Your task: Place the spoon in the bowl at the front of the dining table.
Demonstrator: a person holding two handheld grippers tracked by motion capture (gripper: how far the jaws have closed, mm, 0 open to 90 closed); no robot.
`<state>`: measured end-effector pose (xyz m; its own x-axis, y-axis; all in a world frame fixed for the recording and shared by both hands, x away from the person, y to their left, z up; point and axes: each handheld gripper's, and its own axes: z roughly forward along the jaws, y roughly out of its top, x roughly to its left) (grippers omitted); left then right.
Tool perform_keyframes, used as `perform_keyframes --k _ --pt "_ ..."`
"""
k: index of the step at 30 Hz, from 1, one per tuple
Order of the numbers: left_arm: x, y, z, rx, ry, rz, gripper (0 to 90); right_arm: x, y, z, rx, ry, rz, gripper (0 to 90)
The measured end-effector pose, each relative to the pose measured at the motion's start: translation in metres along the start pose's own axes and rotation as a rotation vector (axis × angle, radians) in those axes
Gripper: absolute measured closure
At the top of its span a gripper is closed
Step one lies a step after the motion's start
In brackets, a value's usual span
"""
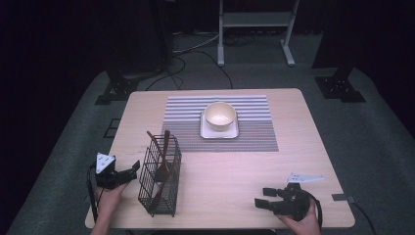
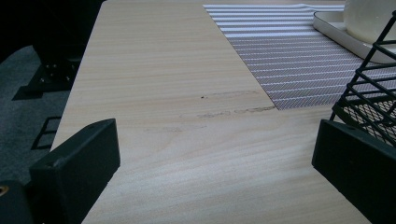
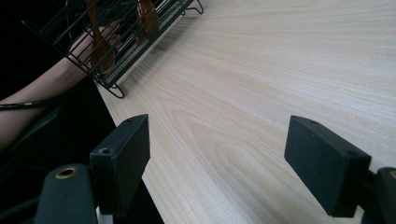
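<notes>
Black wire makes up the caddy that stands near the table's front left corner, upright, with brown wooden utensils leaning inside it. The left gripper sits just beside the caddy's left wall, at the table edge, its jaws spread wide with nothing between them; in the left gripper view the caddy's mesh rises just behind the right-hand jaw, though whether jaw and wire touch cannot be told. The right gripper rests low over the front right part of the table, well apart from the caddy, pointing left toward it (the caddy shows at the top left of the right gripper view, with a forearm behind it). Its jaws also stand wide apart over bare wood. Farther back, a striped placemat carries a white square plate with a cream bowl on it.
</notes>
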<state>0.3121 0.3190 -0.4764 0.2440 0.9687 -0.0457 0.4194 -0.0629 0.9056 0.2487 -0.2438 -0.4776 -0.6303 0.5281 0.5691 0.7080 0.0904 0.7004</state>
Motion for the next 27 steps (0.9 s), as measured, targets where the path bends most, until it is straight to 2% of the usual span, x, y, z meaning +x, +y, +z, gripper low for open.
perform_keyframes --k 10,27 --pt "0.000 0.000 0.000 -0.004 0.003 0.000 0.0 -0.001 0.005 0.002 -0.009 -0.011 -0.014 21.2" --pt "0.001 -0.001 -0.001 -0.007 0.000 -0.007 0.0 0.013 0.028 0.021 0.036 0.017 -0.061 21.2"
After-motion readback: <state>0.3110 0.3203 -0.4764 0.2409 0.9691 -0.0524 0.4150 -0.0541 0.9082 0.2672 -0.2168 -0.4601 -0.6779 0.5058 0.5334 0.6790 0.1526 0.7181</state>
